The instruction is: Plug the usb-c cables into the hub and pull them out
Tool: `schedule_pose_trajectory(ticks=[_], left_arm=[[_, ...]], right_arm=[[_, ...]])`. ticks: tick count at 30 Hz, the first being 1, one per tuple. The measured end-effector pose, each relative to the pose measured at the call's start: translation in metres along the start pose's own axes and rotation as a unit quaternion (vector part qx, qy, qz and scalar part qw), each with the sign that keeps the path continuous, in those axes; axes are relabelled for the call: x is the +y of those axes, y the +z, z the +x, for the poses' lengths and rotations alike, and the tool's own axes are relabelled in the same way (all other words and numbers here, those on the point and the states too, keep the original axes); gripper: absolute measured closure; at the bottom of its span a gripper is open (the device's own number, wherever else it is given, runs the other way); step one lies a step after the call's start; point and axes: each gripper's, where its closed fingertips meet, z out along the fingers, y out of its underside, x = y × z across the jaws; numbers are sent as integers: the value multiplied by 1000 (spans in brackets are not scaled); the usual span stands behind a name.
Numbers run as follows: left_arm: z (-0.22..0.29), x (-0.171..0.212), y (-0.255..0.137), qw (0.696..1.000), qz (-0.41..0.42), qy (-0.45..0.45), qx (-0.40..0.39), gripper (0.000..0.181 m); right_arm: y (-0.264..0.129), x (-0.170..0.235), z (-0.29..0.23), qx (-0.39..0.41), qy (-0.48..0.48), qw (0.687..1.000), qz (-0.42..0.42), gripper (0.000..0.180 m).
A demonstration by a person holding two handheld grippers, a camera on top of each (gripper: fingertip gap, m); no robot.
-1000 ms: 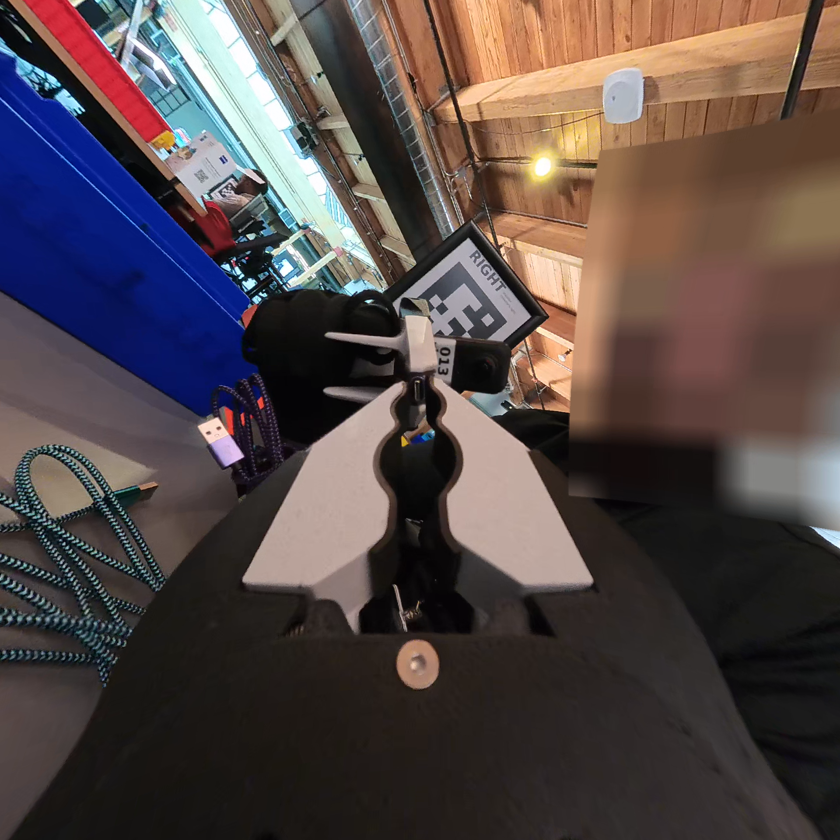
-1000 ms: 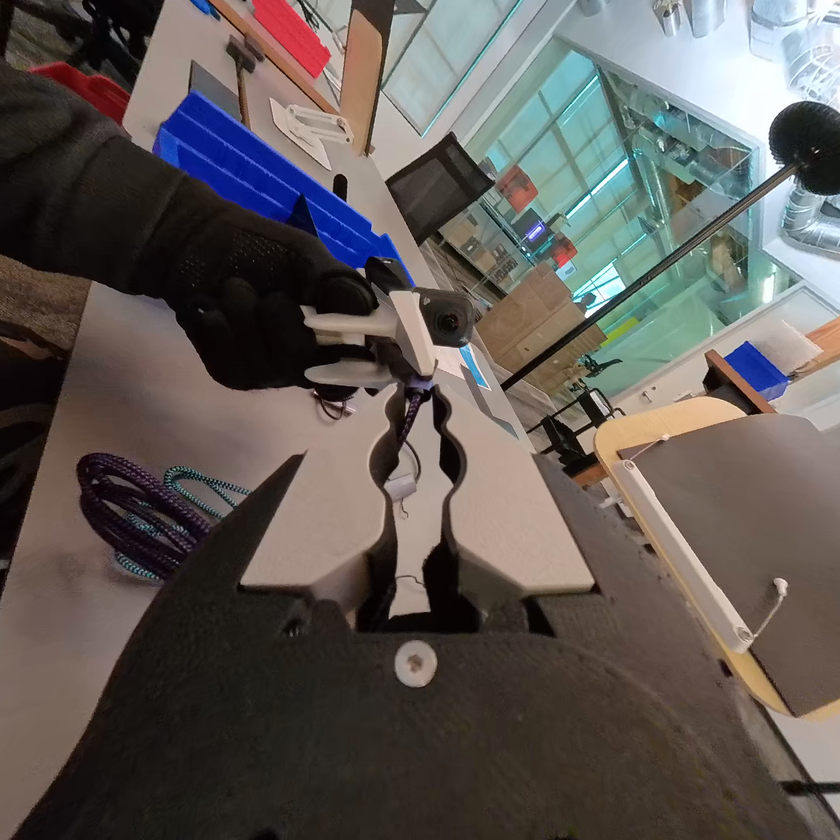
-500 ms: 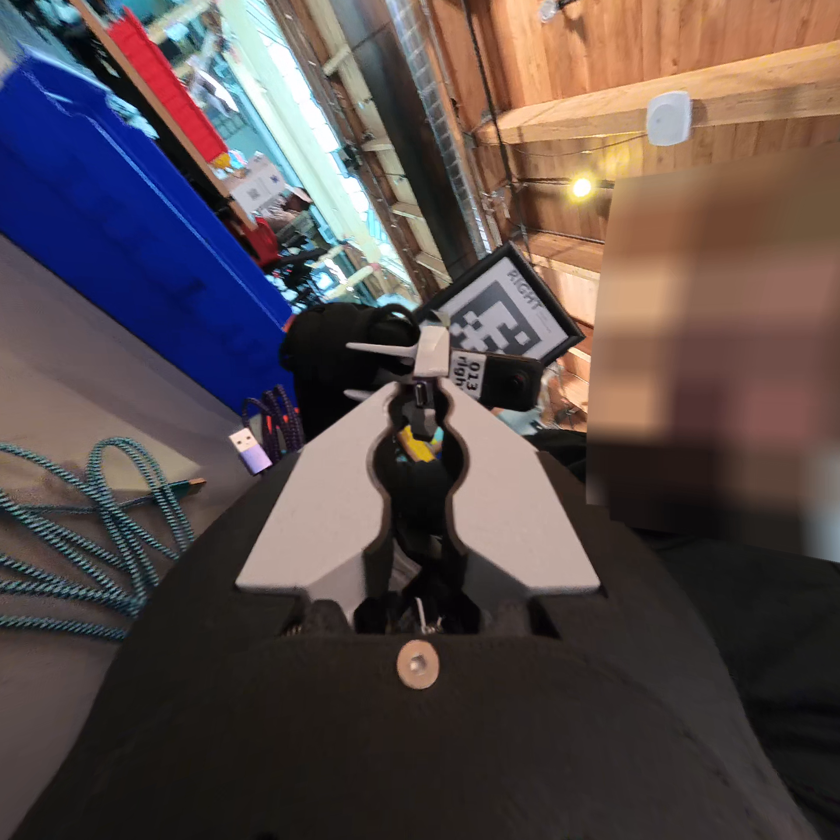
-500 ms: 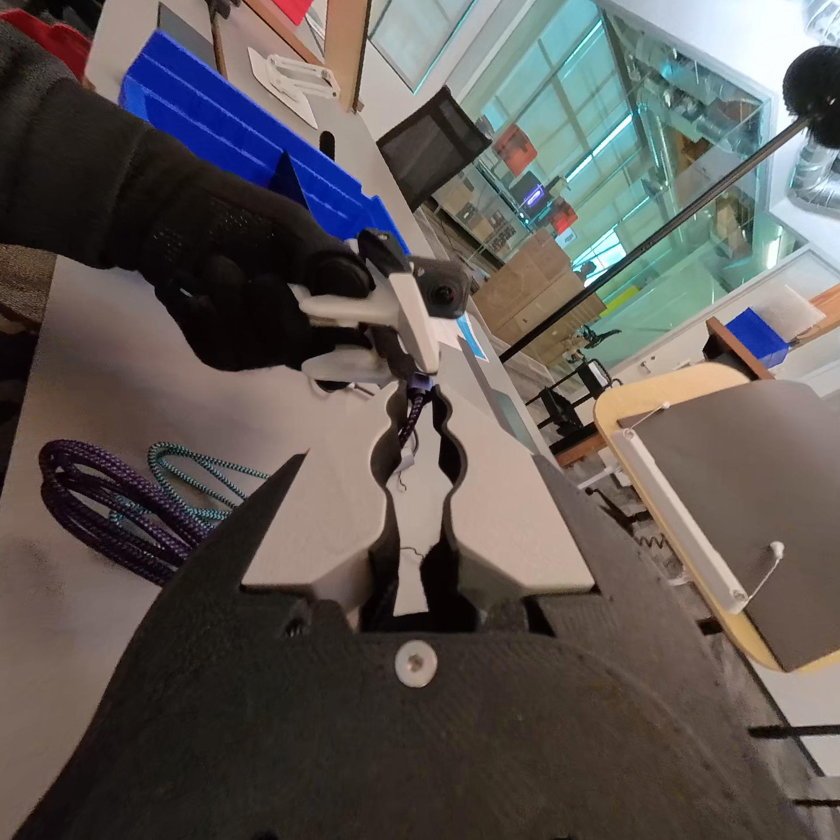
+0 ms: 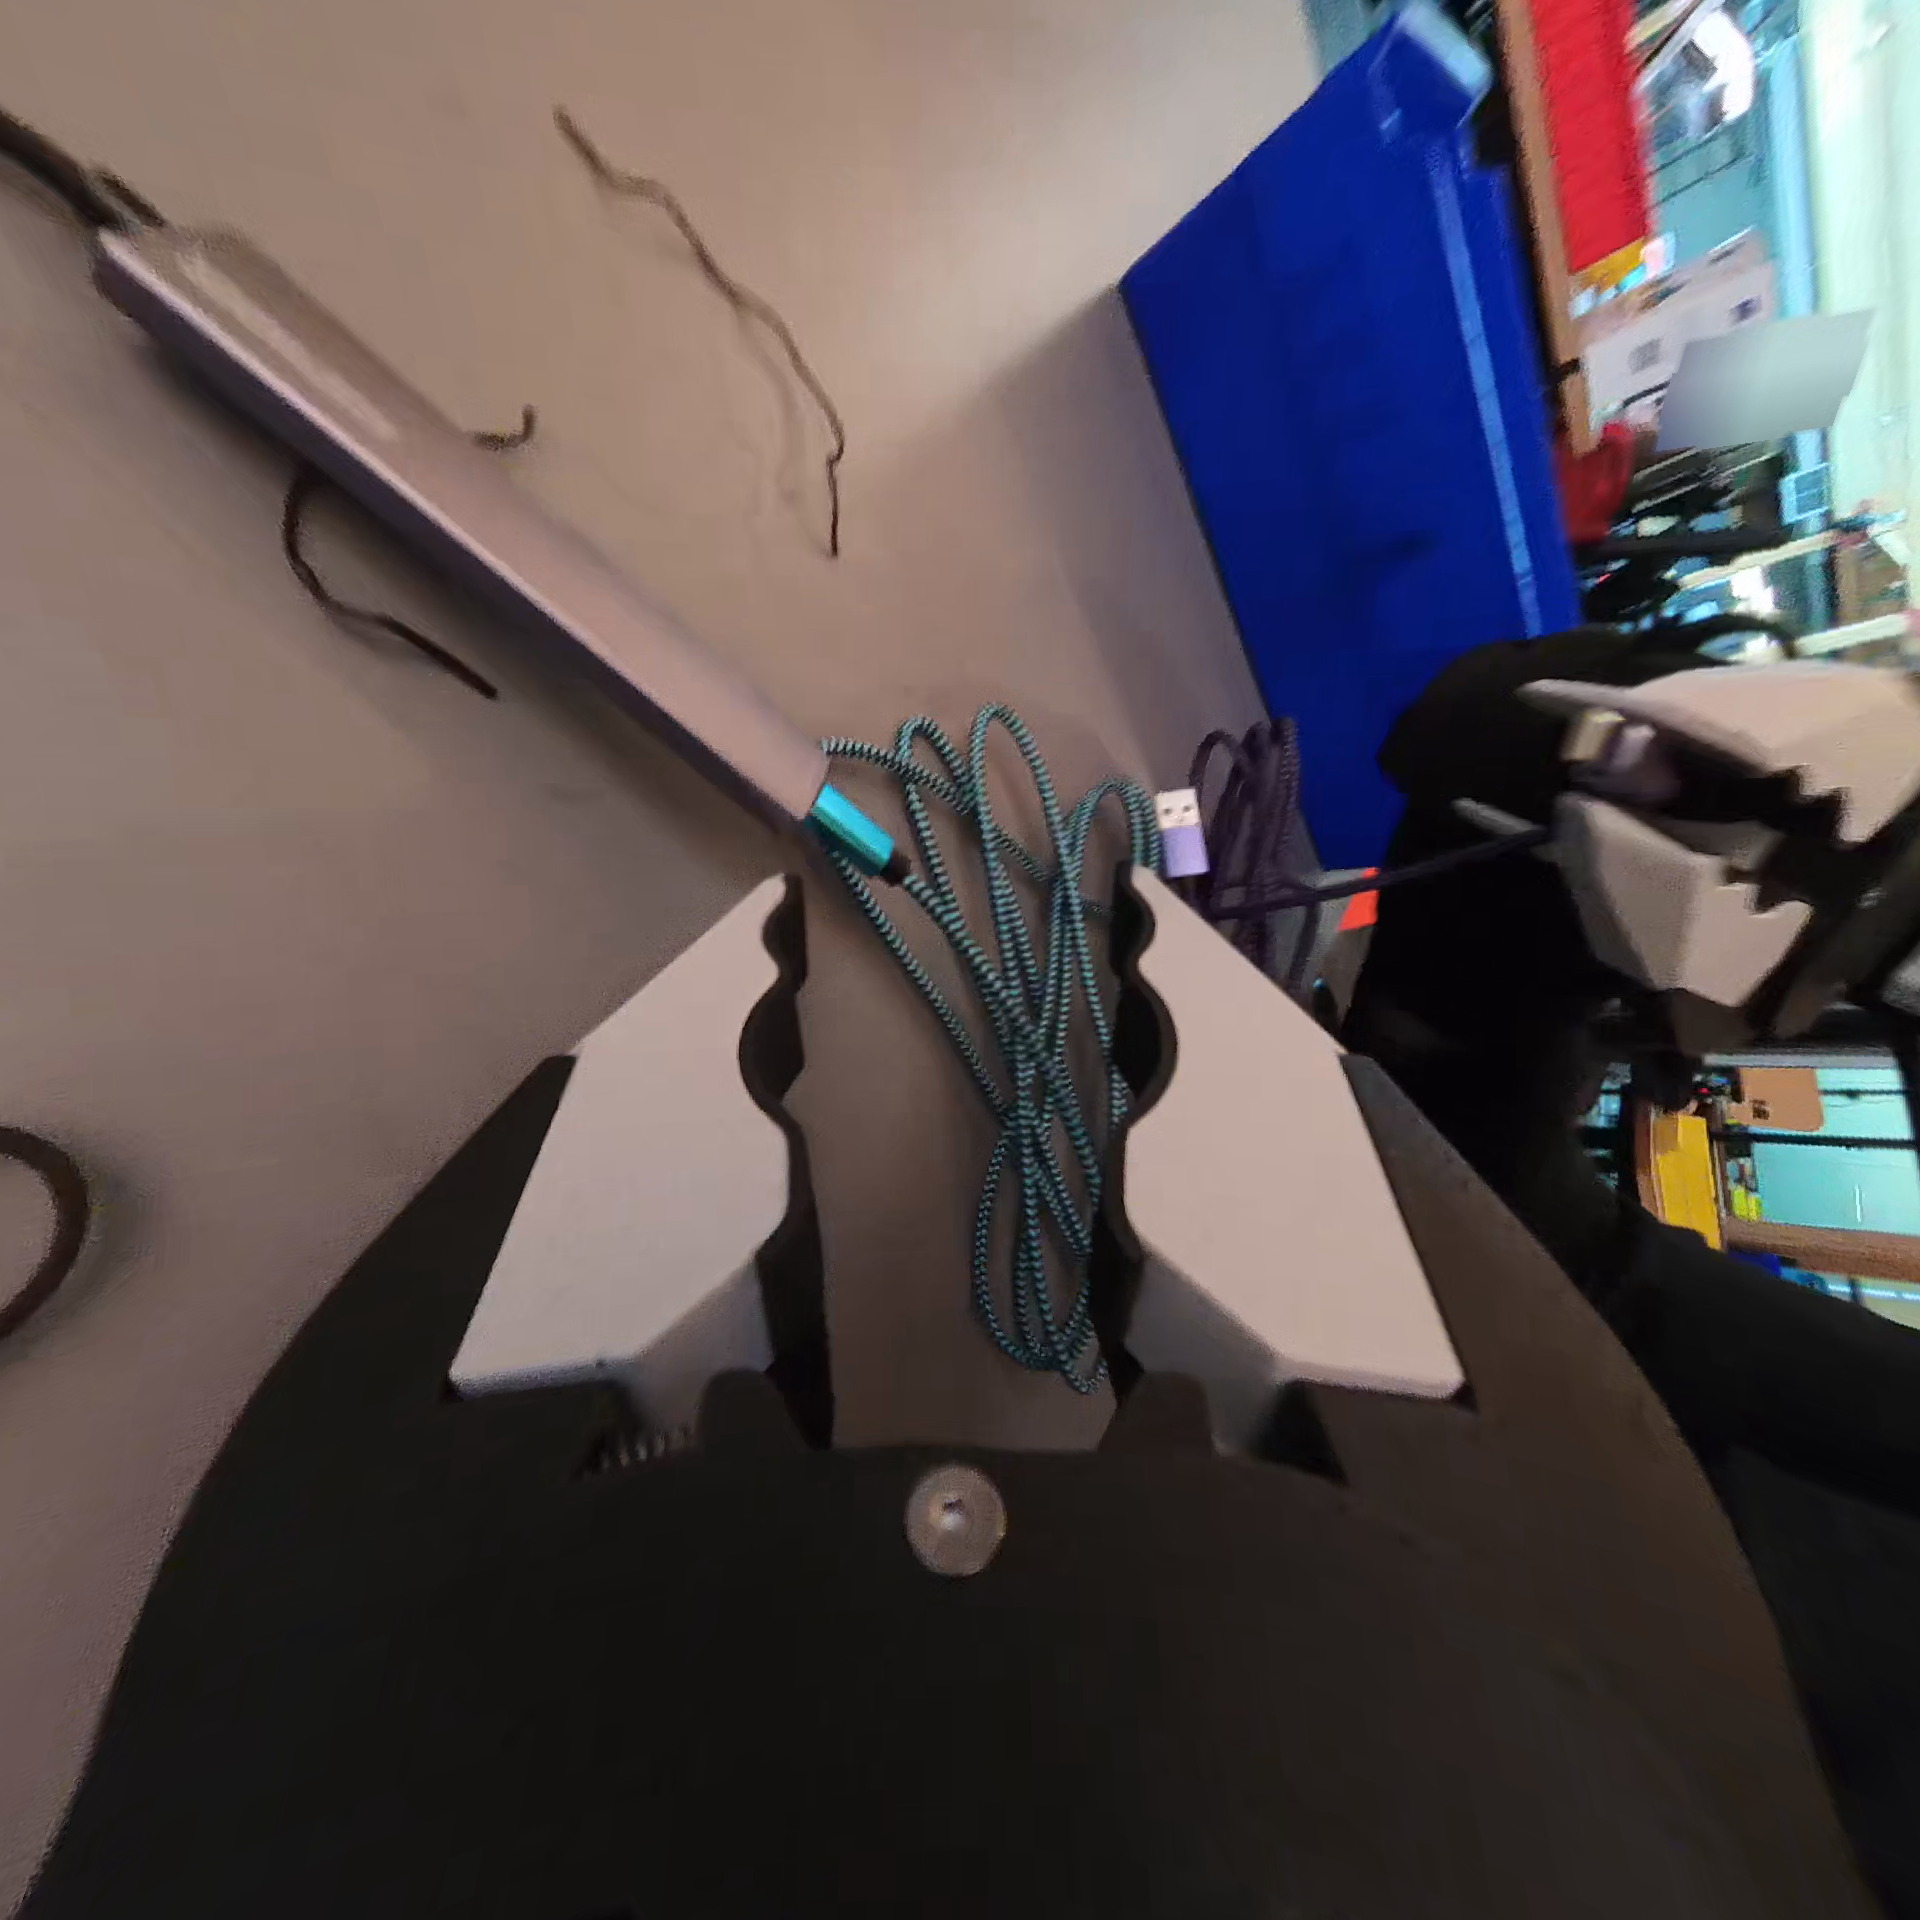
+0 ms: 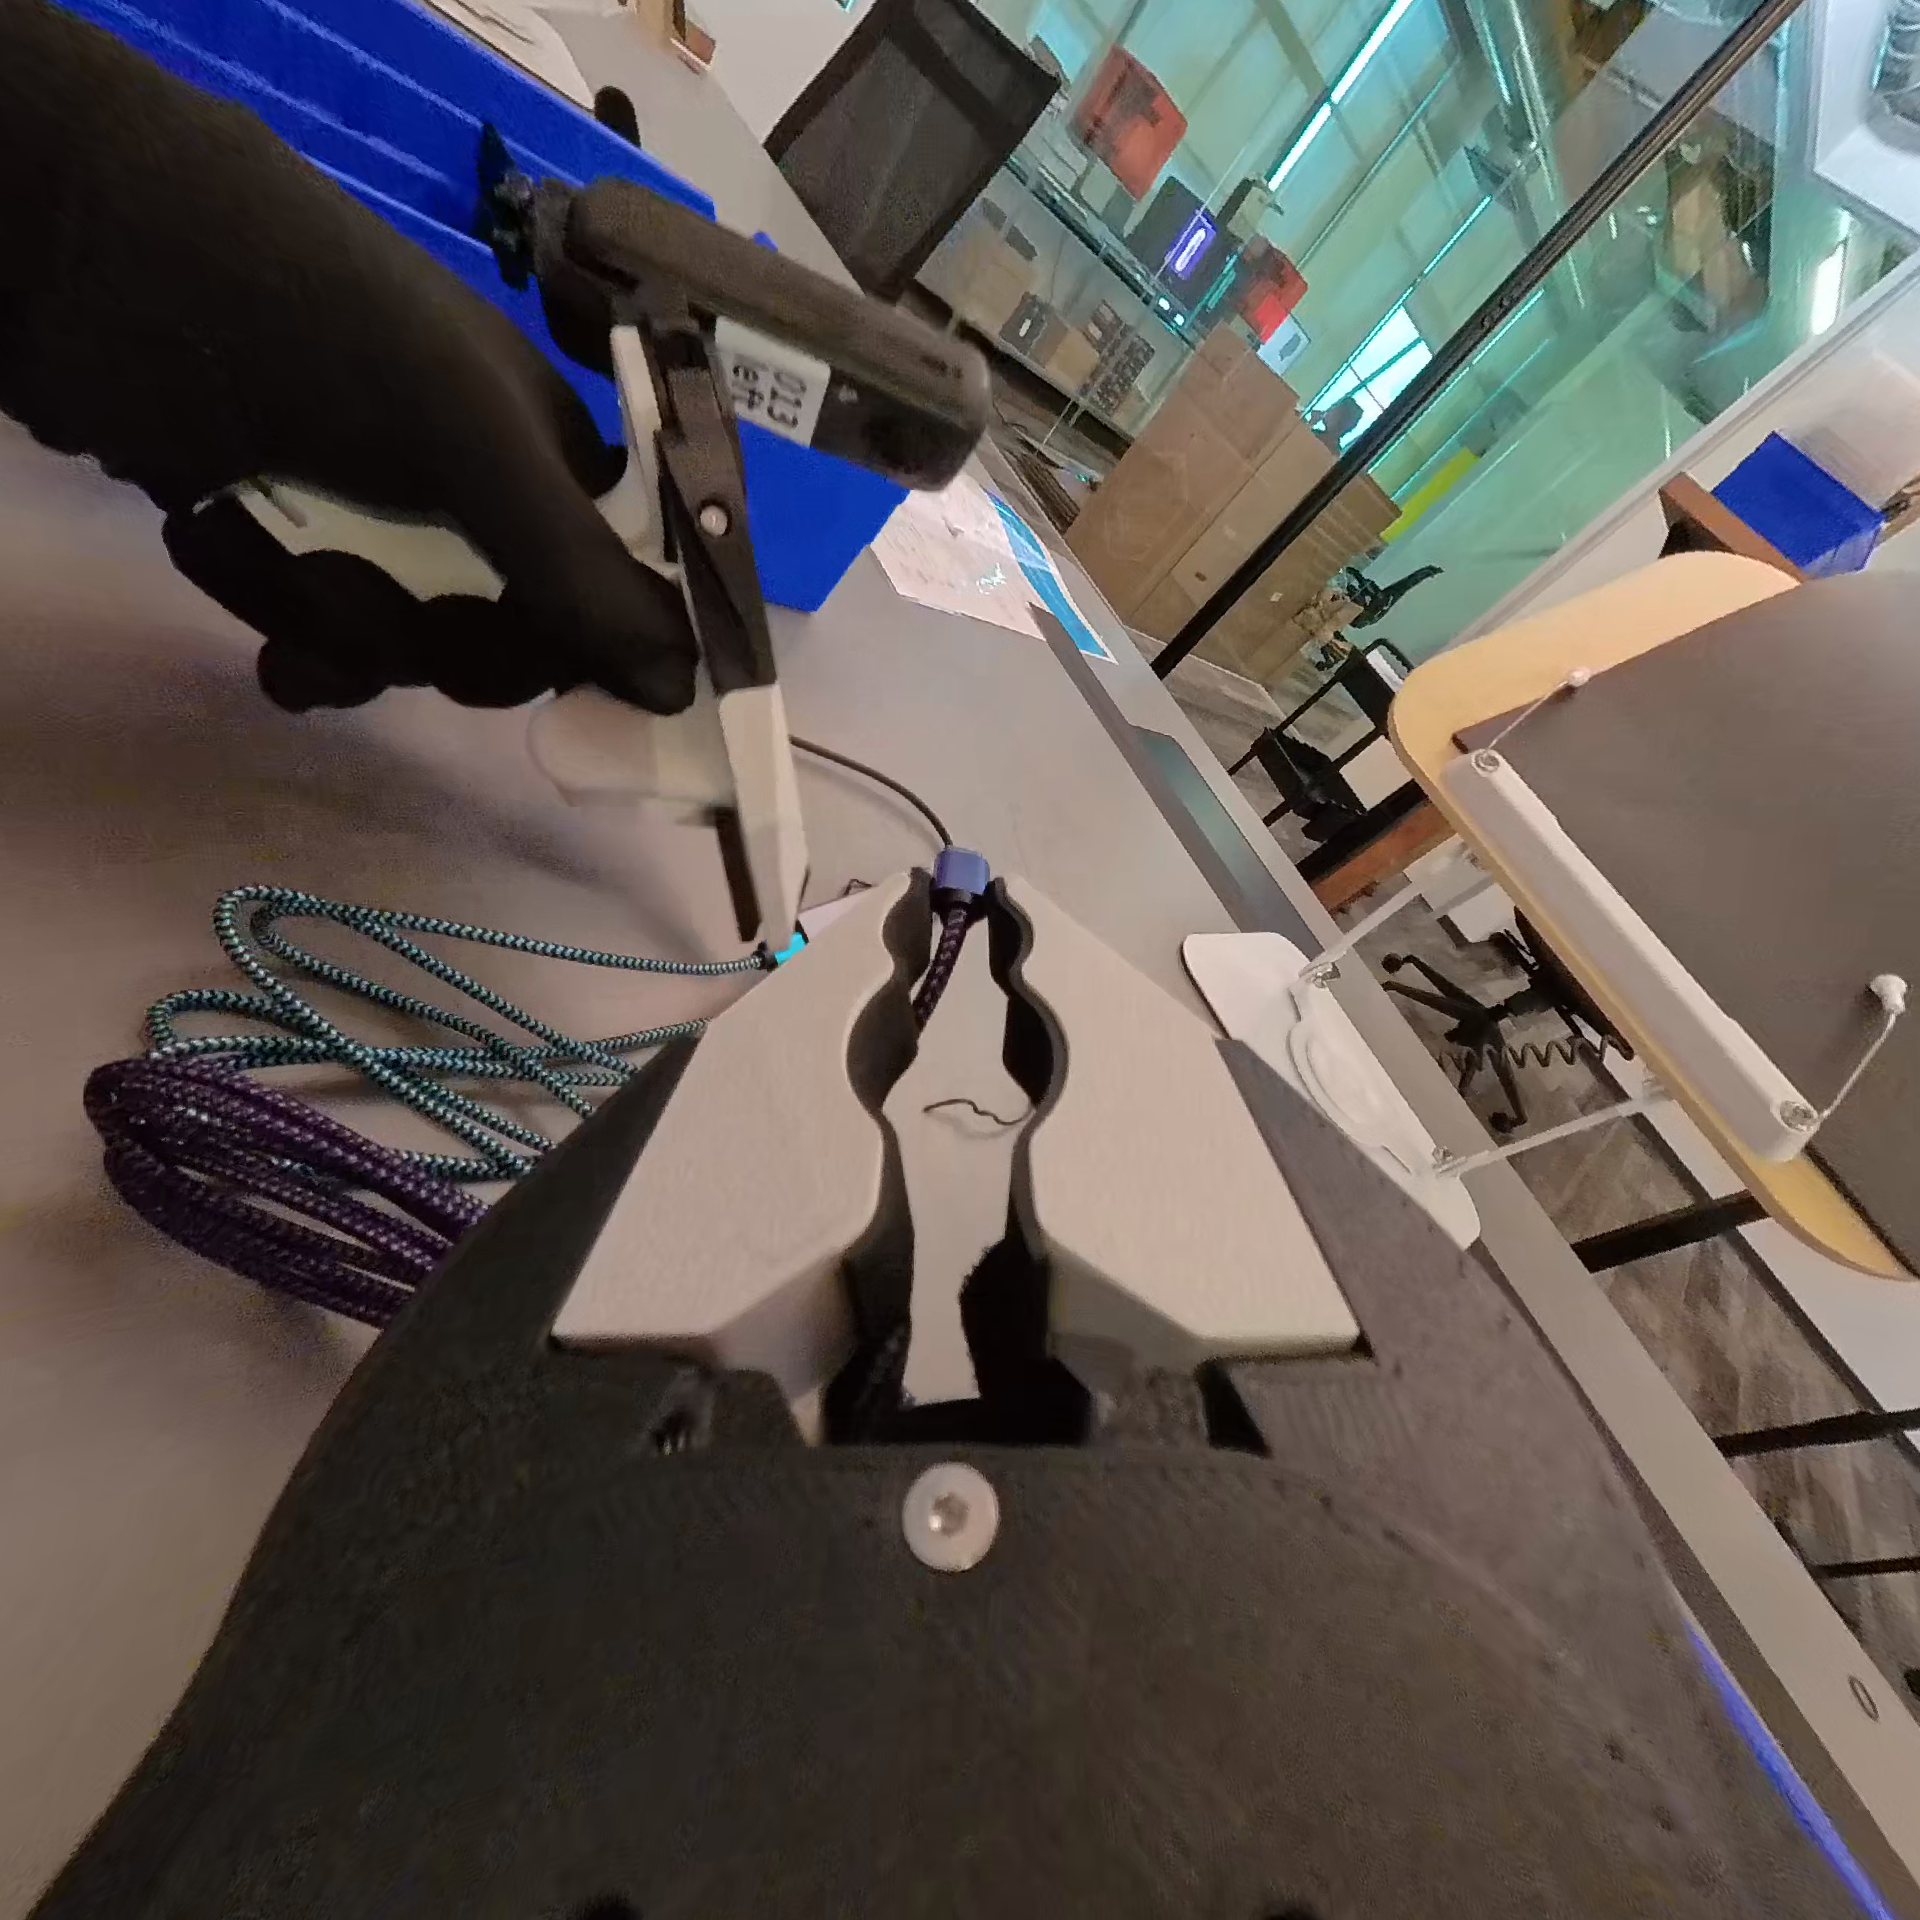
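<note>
The left claw hovers released over the grey worktop, the teal cable lying between its fingers, its connector plugged into the slim grey hub. The right claw is clenched on the purple cable, coils trailing beside.

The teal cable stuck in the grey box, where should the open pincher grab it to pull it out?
Probably by the teal plug, the hard metal shell where it enters the hub's end, not the floppy braided teal cable. The open left gripper could straddle the shell across its width, then pull straight back along the hub's length.
</note>
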Motion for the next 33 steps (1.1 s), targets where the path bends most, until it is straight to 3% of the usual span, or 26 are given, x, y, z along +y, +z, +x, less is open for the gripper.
schedule_pose_trajectory(ticks=[2,12,16,23,25,29,33], left_arm=[[-7,4,9,1000,-7,-19,-9,123],[-9,-13,24,991,37,-107,73,171],[-6,-19,19,992,47,-82,80,173],[18,-18,6,980,52,-70,180,174],[24,-7,4,978,17,-69,199,174],[12,18,8,985,-56,-57,150,171],[3,9,11,987,-37,-81,136,145]], right_arm=[[-2,1,1,1,3,1000,1,172],[-3,5,4,2,17,1000,8,172],[-5,6,5,3,25,1000,13,172],[-4,9,4,-2,31,999,11,172],[-4,10,4,-3,32,999,11,172],[-4,10,3,-5,34,999,11,172],[-2,11,1,-7,36,999,12,172]])
